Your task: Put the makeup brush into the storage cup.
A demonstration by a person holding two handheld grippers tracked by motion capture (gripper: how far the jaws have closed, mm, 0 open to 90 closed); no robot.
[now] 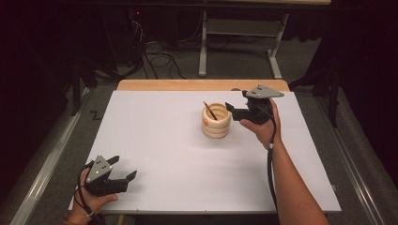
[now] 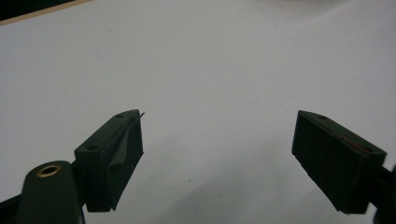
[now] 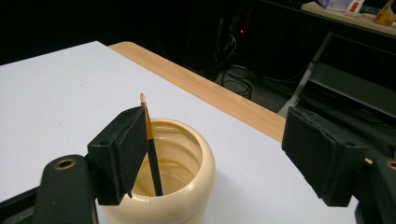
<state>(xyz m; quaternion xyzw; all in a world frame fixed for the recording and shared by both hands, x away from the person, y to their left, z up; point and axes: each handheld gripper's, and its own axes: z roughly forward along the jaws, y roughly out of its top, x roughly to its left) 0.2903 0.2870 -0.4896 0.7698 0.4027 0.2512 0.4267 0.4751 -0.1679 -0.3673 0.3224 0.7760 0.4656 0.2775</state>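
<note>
A cream ribbed cup (image 1: 216, 122) stands on the white table (image 1: 155, 140), right of centre. A thin dark stick with an orange tip (image 1: 210, 110) leans inside it. My right gripper (image 1: 232, 110) hovers just right of the cup's rim, open and holding nothing. In the right gripper view the cup (image 3: 187, 186) sits low between the jaws, and the stick (image 3: 152, 154) rises right beside the left jaw; whether they touch is unclear. My left gripper (image 1: 124, 167) rests at the near left corner, open. In its own view the left gripper (image 2: 219, 130) has only bare table (image 2: 210, 60) between its jaws.
A wooden strip (image 1: 202, 85) runs along the table's far edge. Beyond it are a grey metal frame (image 1: 239, 42) and cables (image 1: 159, 58) on the floor. A metal rail (image 1: 42, 173) borders the left side.
</note>
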